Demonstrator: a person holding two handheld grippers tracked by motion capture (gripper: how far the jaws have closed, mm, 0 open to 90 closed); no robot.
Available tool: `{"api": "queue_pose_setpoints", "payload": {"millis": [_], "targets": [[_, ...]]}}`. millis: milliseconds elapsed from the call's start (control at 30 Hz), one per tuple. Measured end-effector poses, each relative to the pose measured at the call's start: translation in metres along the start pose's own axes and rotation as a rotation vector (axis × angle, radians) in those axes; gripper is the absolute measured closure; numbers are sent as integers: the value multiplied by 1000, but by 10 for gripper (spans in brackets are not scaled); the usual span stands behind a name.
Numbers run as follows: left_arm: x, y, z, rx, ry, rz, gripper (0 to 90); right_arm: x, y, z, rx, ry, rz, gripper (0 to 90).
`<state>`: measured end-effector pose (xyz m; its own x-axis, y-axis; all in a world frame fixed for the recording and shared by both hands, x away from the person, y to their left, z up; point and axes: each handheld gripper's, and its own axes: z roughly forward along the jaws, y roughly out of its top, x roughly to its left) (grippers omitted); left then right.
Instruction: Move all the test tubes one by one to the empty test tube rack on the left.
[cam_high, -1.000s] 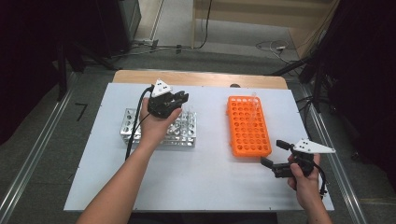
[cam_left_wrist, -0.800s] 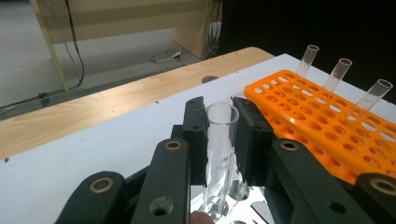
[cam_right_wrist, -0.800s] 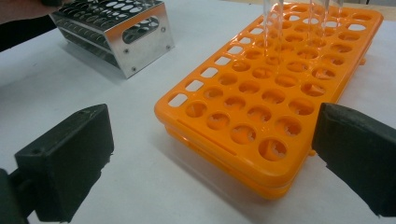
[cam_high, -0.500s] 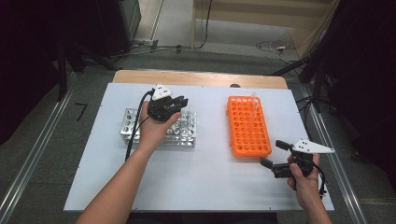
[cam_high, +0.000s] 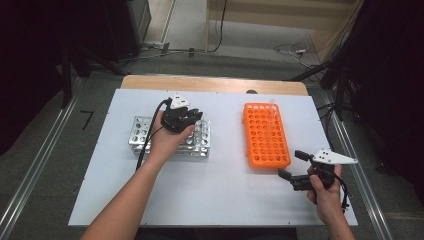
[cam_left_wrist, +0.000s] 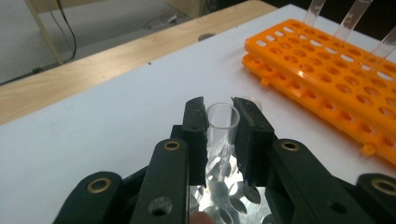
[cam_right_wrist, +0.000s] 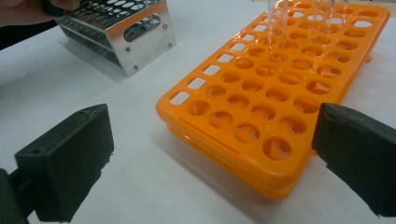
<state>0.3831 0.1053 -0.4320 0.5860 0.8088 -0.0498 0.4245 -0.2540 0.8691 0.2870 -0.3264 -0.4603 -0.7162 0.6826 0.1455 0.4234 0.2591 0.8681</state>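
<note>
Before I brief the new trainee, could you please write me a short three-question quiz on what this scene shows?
1. True or false: the left gripper is shut on a clear test tube over the metal rack.
2. Which colour is the rack in front of the right gripper: A blue, B orange, C green?
3. How do the right gripper's jaws stand?

Key:
1. True. The left gripper view shows the pads pressing on the tube's sides.
2. B. A few clear tubes stand in its far end.
3. Wide apart, with nothing between them, low over the white table.
</note>
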Motion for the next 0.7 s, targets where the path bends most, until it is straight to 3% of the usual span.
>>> {"api": "queue_pose_setpoints", "payload": {"millis": [133,300,600,700], "targets": [[1,0,-2,18,-13,-28,738,0,0,1,2,2,1,0],[3,1,-9,-11,-29,-83,662,0,0,2,5,3,-1,0],[-4,-5,-32,-61,-106,-88,259,2,1,4,7,-2,-4,0],[-7,-11,-41,-71,-135,-80,179,3,1,4,7,-1,-4,0]]}}
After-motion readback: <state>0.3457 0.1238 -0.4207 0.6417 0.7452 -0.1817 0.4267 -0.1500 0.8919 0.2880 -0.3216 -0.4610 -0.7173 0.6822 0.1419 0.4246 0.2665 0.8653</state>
